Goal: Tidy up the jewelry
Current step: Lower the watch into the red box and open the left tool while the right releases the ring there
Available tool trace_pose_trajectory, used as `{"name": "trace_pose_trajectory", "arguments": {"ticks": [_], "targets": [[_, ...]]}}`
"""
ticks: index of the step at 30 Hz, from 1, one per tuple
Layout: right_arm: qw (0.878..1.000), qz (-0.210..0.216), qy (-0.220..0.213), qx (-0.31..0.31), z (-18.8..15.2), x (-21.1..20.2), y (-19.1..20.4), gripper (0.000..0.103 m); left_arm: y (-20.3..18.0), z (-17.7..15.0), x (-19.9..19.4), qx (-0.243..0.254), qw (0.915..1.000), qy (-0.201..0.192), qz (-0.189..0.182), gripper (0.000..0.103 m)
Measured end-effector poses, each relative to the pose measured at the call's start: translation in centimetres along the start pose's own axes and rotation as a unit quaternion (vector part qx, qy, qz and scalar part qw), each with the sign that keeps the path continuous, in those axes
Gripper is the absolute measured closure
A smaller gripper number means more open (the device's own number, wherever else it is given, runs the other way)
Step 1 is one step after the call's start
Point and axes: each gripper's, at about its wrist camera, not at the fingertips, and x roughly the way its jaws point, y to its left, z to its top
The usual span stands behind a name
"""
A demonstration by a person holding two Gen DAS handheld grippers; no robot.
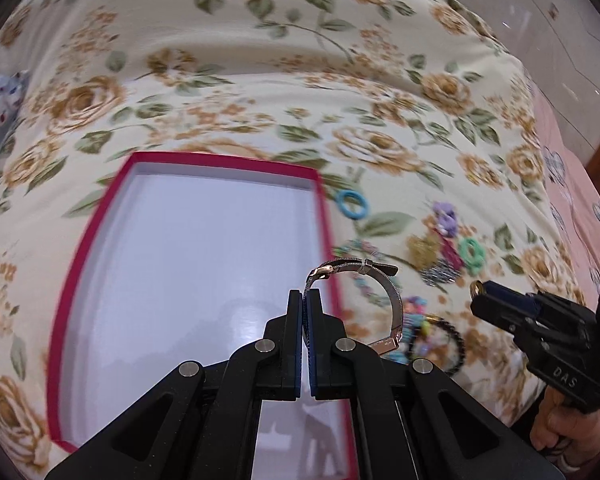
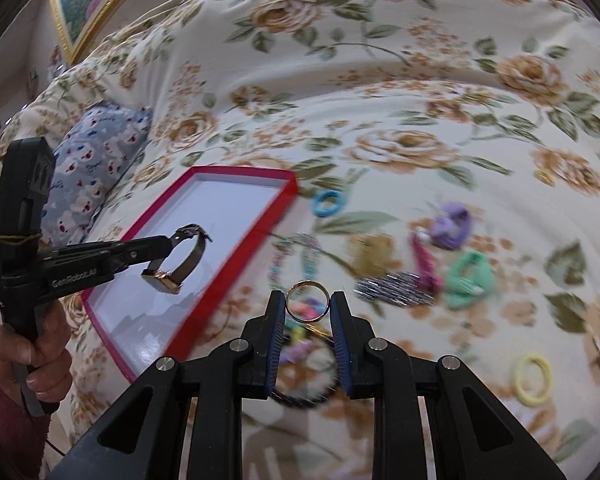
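Watch point(image 1: 356, 280): mesh band clamped between the jaws of the left gripper point(image 1: 305, 300), case hanging free below, the whole carried in the air above the right edge of the red-rimmed box point(image 1: 80, 264). The box lies open on the bed point(image 1: 260, 92), its white floor bare. Gold ring point(image 2: 307, 300): pinched upright across its width by the jaws of the right gripper point(image 2: 307, 304), held above the loose pile. Remaining items lie on the bed cover to the right of the box: blue hair tie point(image 2: 327, 203), purple clip point(image 2: 452, 220), green clip point(image 2: 470, 278), yellow hair tie point(image 2: 534, 379), beaded pieces, dark cord loop.

Step in hand, as judged: transfer of both pieces to the box. Next move calls for bringing each over the white floor, lowering, then parting the jaws; the ring may roll on release.
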Motion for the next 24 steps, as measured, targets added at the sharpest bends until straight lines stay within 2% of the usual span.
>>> {"name": "trace_pose_trajectory", "arguments": {"ticks": [8,13,24], "targets": [[0.998,0.043,0.007,-0.037,2.6,3.9,4.5,0.080,4.1,0.8,0.2,-0.038,0.9987,-0.006,0.034,0.103],[0.996,0.063,0.015,-0.058,4.3,7.0,7.1,0.080,6.0,1.8,1.9,-0.052,0.9970,-0.001,0.058,0.103],[0.992,0.069,0.073,-0.076,5.3,13.8,8.3,0.080,8.9,3.8,6.7,-0.057,0.9933,0.026,0.096,0.103]]}}
